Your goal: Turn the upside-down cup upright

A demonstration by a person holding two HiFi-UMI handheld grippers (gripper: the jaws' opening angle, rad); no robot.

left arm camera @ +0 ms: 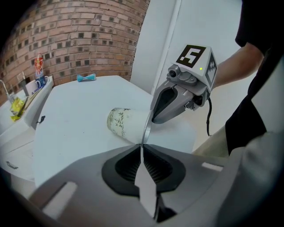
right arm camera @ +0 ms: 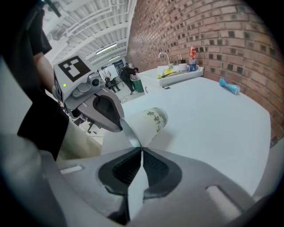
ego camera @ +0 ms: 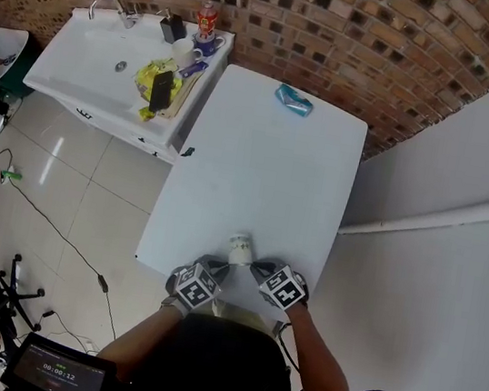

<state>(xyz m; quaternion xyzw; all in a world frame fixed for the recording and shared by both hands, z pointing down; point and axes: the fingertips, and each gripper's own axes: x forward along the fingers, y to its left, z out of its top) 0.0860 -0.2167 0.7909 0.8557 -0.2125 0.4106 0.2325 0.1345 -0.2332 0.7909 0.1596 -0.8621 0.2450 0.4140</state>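
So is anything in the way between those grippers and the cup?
Nothing visible. The left gripper and right gripper both have their closed jaws right at the cup, near the close edge of the table. A blue object lies far off at the other end.

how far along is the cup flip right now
About halfway, judging by its tilt. The cup is tipped on its side, base pointing across the table, so it is neither mouth-down nor upright. In hand: the left gripper and right gripper each have jaws shut on the cup's rim. Left: swing the mouth upward, stand it on its base, release.
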